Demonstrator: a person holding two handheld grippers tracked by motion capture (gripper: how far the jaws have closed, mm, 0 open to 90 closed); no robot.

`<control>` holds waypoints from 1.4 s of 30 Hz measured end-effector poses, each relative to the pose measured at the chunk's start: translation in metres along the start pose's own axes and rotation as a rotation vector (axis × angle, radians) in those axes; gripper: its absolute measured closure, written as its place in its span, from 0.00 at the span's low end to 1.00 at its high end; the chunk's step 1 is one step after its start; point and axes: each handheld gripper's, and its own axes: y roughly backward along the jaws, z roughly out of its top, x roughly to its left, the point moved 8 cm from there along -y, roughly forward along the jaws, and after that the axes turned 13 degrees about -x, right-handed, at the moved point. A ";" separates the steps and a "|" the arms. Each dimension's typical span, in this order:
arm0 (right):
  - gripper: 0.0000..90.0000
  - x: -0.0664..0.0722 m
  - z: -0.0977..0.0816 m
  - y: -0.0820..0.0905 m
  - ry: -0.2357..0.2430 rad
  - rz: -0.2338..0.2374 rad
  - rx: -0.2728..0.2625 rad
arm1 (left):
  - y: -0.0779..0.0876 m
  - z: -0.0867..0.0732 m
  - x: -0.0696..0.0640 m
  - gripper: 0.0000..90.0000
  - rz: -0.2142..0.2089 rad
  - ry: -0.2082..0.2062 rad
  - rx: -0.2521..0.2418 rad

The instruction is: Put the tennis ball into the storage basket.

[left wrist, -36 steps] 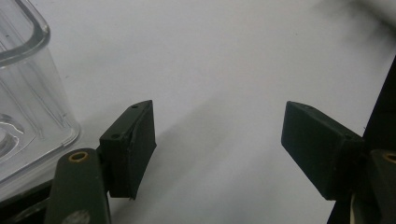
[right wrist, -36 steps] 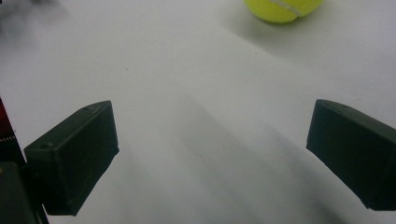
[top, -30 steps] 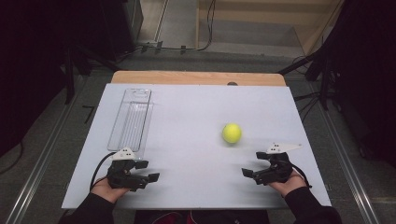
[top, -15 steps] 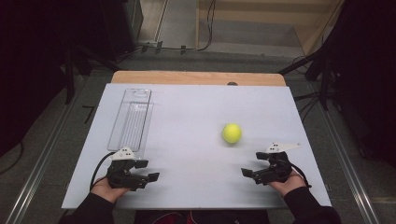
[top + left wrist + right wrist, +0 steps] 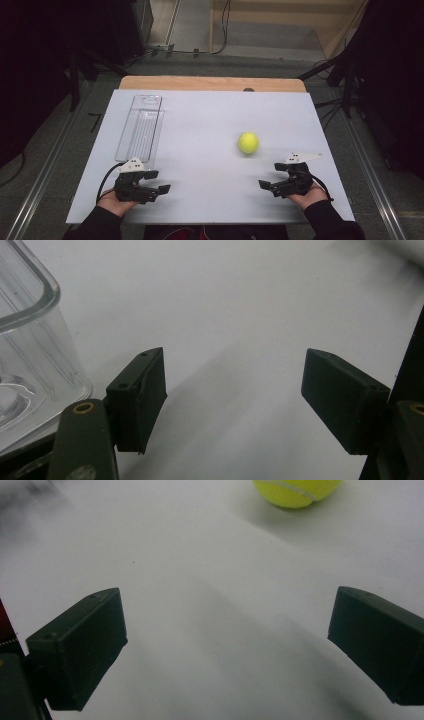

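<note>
A yellow tennis ball lies on the white tabletop, right of centre. A long clear plastic container lies empty at the left. My left gripper rests near the front left edge, just in front of the container, open with nothing between its jaws. My right gripper rests near the front right, open and empty, a short way in front of the ball. In the left gripper view the container's rounded corner sits beside the left gripper. In the right gripper view the ball lies ahead of the right gripper.
A wooden strip runs along the table's far edge, with a small dark object on it. Cables trail from the grippers. Dark stands and floor cables surround the table.
</note>
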 end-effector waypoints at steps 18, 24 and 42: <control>0.08 0.000 0.000 0.000 0.002 0.020 0.000 | 0.000 0.001 0.001 0.29 -0.011 -0.006 -0.006; 0.08 -0.001 -0.001 -0.001 -0.002 0.018 0.004 | 0.000 0.001 0.001 0.29 -0.014 -0.004 -0.009; 0.08 -0.002 0.001 -0.001 -0.020 0.008 -0.003 | 0.000 0.001 0.001 0.29 -0.019 0.005 -0.013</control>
